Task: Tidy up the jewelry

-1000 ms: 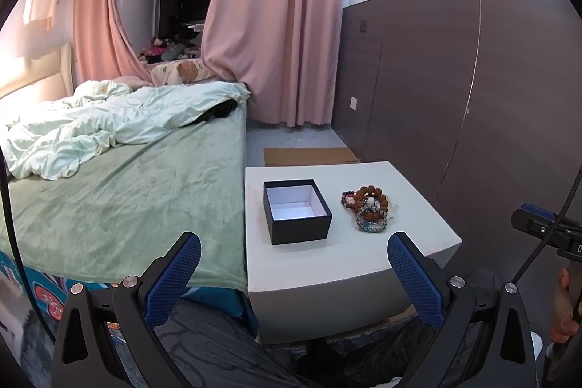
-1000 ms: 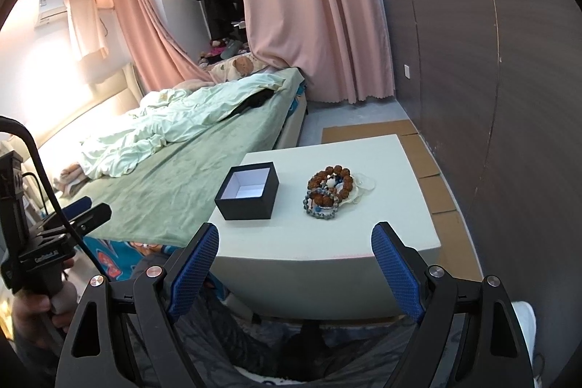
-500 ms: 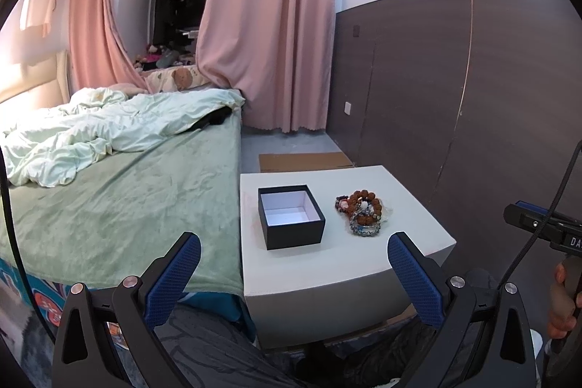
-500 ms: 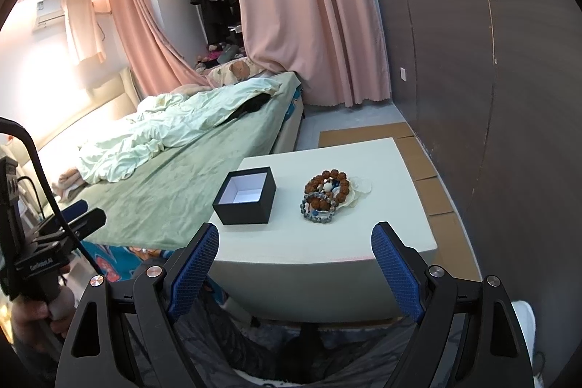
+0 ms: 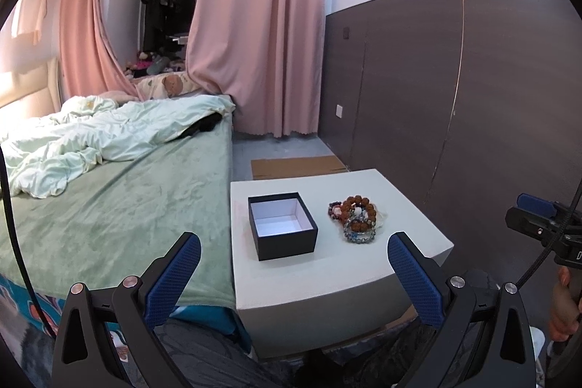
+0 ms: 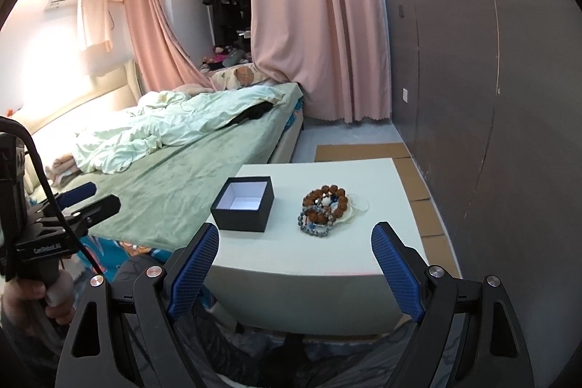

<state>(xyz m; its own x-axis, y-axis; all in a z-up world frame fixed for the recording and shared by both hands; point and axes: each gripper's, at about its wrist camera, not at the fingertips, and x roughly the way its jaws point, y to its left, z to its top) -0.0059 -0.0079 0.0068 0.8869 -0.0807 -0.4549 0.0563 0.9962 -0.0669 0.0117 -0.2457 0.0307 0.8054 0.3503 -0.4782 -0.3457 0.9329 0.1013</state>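
Observation:
A black box (image 5: 282,225) (image 6: 243,204) with a white inside stands open and empty on a white table (image 5: 338,271) (image 6: 309,253). To its right lies a heap of bead bracelets (image 5: 356,215) (image 6: 325,210), brown beads on top and grey-blue ones in front. My left gripper (image 5: 293,253) hangs open short of the table's near edge, nothing between its blue pads. My right gripper (image 6: 295,244) is also open and bare, held back from the same edge. Each gripper shows at the side of the other's view.
A bed with a green blanket (image 5: 109,206) and a rumpled pale duvet (image 6: 174,130) runs along the table's left side. A dark panelled wall (image 5: 454,97) stands at the right. Cardboard sheets (image 6: 418,184) lie on the floor beyond. Pink curtains (image 6: 320,24) hang behind.
Both views have shifted slightly; the table, box and bracelets sit a little differently in frame. Nothing on the table has moved, and both grippers stay open.

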